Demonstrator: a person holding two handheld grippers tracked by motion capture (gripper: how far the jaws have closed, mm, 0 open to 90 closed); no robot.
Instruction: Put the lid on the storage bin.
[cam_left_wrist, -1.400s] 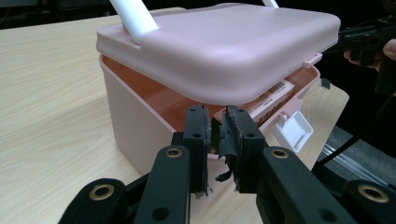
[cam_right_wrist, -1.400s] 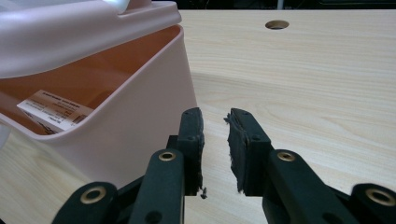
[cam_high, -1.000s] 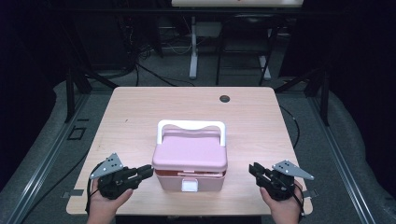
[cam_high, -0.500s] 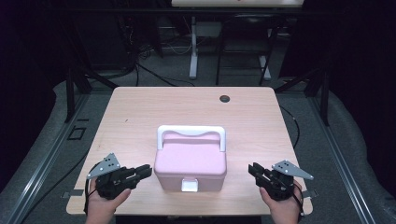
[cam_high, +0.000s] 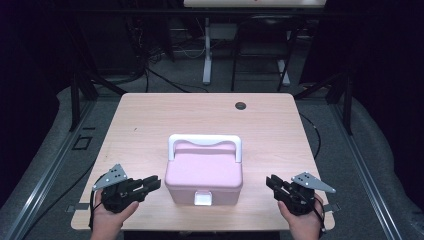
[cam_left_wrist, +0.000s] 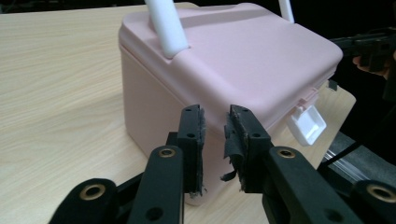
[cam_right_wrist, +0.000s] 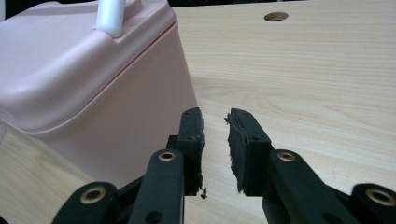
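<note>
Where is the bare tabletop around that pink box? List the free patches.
Free: the wide strip between the pink box and the table's far edge, broken only by the round cable hole; also both side strips beside the box. Crowded: the near edge, where the left gripper and right gripper flank the box.

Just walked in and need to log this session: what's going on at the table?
A person holds a gripper in each hand on either side of a pink lidded box with a white handle and a white front latch, which sits closed on a wooden table. The left gripper points at the box's side; its jaws have just been opening, with nothing between them. The right gripper waits apart from the box, jaws slightly apart and empty.
</note>
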